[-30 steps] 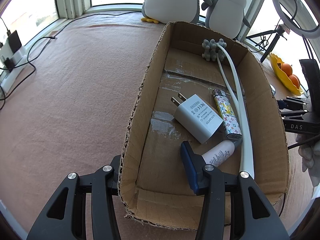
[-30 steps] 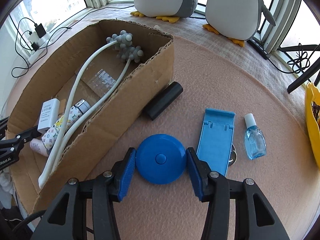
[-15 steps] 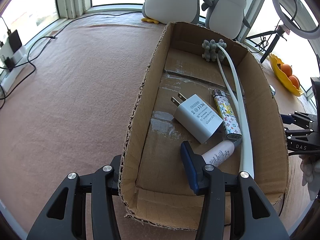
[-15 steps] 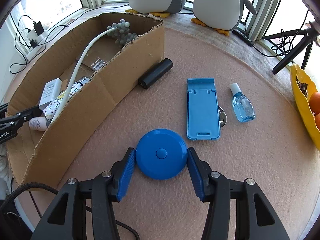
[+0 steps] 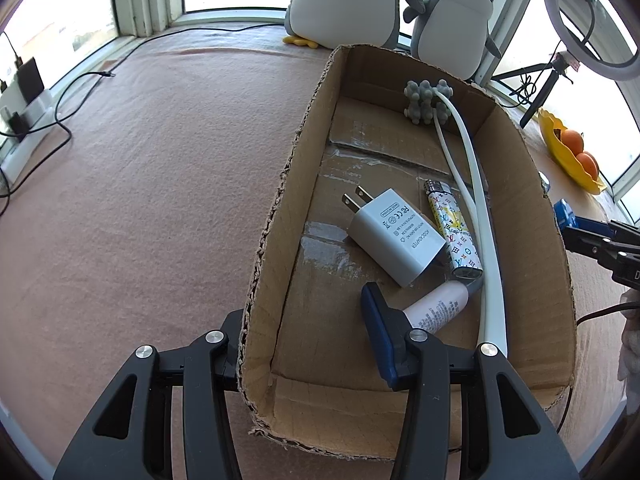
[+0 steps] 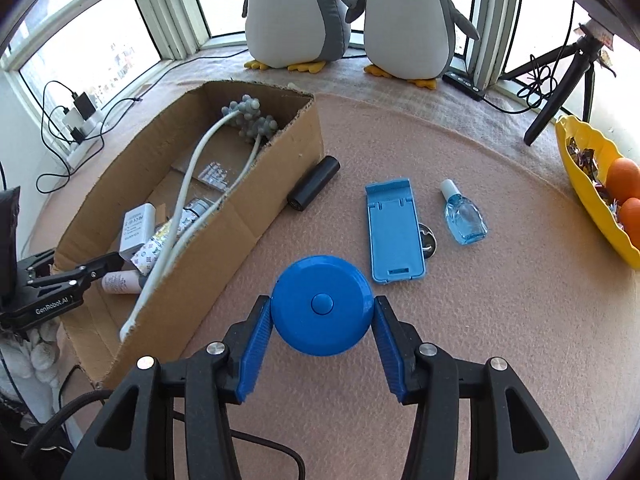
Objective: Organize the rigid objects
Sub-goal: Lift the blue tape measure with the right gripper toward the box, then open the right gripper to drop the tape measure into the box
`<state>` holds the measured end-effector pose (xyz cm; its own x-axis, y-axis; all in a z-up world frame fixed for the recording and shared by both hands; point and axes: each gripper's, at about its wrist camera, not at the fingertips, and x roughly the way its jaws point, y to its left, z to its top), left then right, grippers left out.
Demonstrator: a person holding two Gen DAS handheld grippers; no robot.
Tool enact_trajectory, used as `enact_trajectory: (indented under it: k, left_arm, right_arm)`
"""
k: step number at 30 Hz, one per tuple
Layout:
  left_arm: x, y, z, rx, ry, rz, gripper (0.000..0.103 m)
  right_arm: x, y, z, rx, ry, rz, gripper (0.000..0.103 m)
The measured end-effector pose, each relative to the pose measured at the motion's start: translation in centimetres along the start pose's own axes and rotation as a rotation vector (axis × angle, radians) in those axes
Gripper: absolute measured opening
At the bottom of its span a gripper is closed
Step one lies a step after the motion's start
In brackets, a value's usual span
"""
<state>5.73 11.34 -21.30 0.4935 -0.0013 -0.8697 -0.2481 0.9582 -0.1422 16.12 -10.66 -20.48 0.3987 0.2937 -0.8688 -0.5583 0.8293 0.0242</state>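
My right gripper (image 6: 322, 306) is shut on a round blue tape measure (image 6: 320, 280) and holds it above the pink cloth, to the right of the cardboard box (image 6: 256, 208). My left gripper (image 5: 304, 320) straddles the near left corner of the box (image 5: 264, 240). Its left finger is hidden outside the wall and its right pad is inside. The box holds a white charger (image 5: 396, 242), a patterned lighter (image 5: 452, 236), a pale tube (image 5: 436, 308) and a white curved massager (image 5: 490, 240). A black cylinder (image 6: 314, 188), a blue phone stand (image 6: 394, 232) and a small blue bottle (image 6: 464, 216) lie on the cloth.
Two plush penguins (image 6: 352, 16) stand at the back by the window. A yellow bowl of oranges (image 6: 600, 196) sits at the right edge, with a tripod (image 6: 560, 80) behind it. A power strip with cables (image 6: 80, 120) lies far left. A small metal disc (image 6: 429, 240) peeks from under the phone stand.
The right gripper has risen and drawn back with the tape measure, so the box and loose items look farther off. The left gripper has kept still.
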Motion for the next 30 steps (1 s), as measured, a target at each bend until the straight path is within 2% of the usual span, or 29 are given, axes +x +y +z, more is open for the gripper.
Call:
enact_trajectory:
  k: [10, 18, 26, 28, 30]
  left_arm:
    - [0.0, 0.0, 0.0, 0.000, 0.000, 0.000, 0.047]
    - [0.0, 0.0, 0.0, 0.001, 0.000, 0.000, 0.047]
    - [0.0, 0.0, 0.0, 0.002, 0.000, 0.001, 0.047]
    - [0.0, -0.1, 0.0, 0.002, 0.000, 0.001, 0.047]
    - [0.0, -0.1, 0.0, 0.004, 0.000, 0.002, 0.047]
  right_arm:
    - [-2.8, 4.5, 2.7, -0.075, -0.092, 0.059, 0.046]
    - [-1.5, 7.5, 4.5, -0.107, -0.100, 0.074, 0.046]
    - [-0.1, 9.9, 4.7, -0.149, -0.092, 0.064, 0.047]
    - [-0.1, 10.2, 4.7, -0.154, -0.098, 0.064, 0.049]
    - [-0.3, 10.3, 4.7, -0.152, -0.110, 0.064, 0.060]
